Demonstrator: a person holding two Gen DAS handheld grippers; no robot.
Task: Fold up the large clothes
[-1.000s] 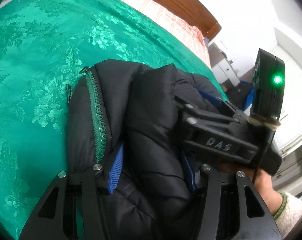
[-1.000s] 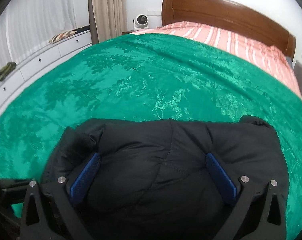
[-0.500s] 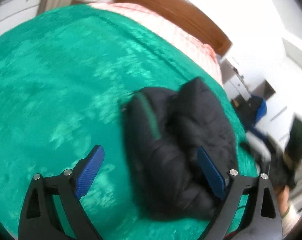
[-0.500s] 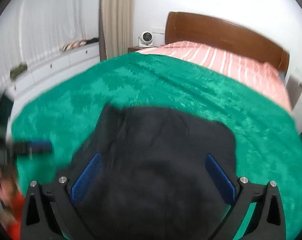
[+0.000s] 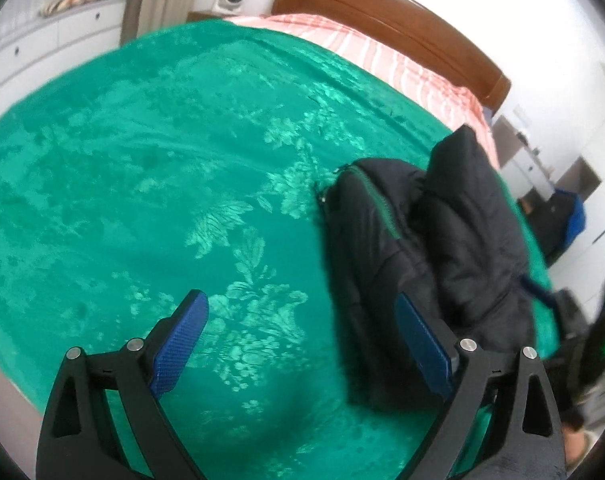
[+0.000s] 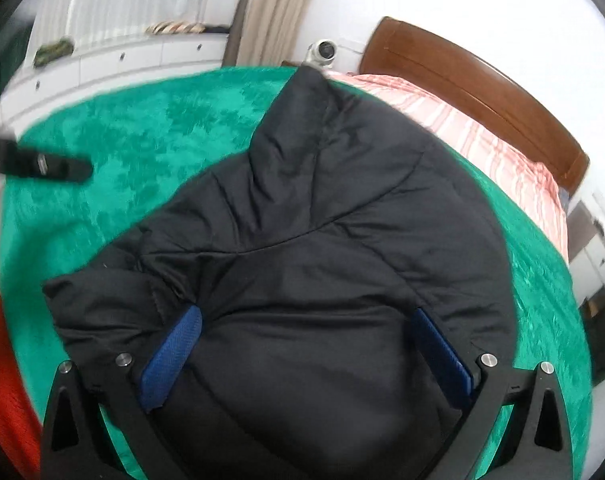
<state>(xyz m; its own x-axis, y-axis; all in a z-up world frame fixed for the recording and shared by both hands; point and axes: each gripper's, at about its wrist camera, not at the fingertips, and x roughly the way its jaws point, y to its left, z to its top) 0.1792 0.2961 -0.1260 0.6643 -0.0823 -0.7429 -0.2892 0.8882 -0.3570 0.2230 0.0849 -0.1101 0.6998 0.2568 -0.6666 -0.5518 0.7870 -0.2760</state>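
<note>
Left tongs (image 5: 302,344) are spread wide, nothing gripped; only green bedspread (image 5: 142,160) lies between. The folded black jacket (image 5: 422,240) rests just right of them, apparently released. Right tongs (image 6: 302,352) straddle the jacket (image 6: 322,240); grip cannot be told. Wooden headboard (image 5: 402,20) and white drawers (image 6: 142,60) are seen beyond.

A black puffer jacket (image 5: 442,248) lies folded into a thick bundle on the green bed cover (image 5: 162,160), near the side edge of the bed. Its surface is quilted, with soft seams and some wrinkles. On one side the green zipper (image 5: 376,208) runs along the folded edge. One padded part stands up as a small peak toward the headboard. From the right wrist view the jacket (image 6: 322,240) looks broad and rounded.
</note>
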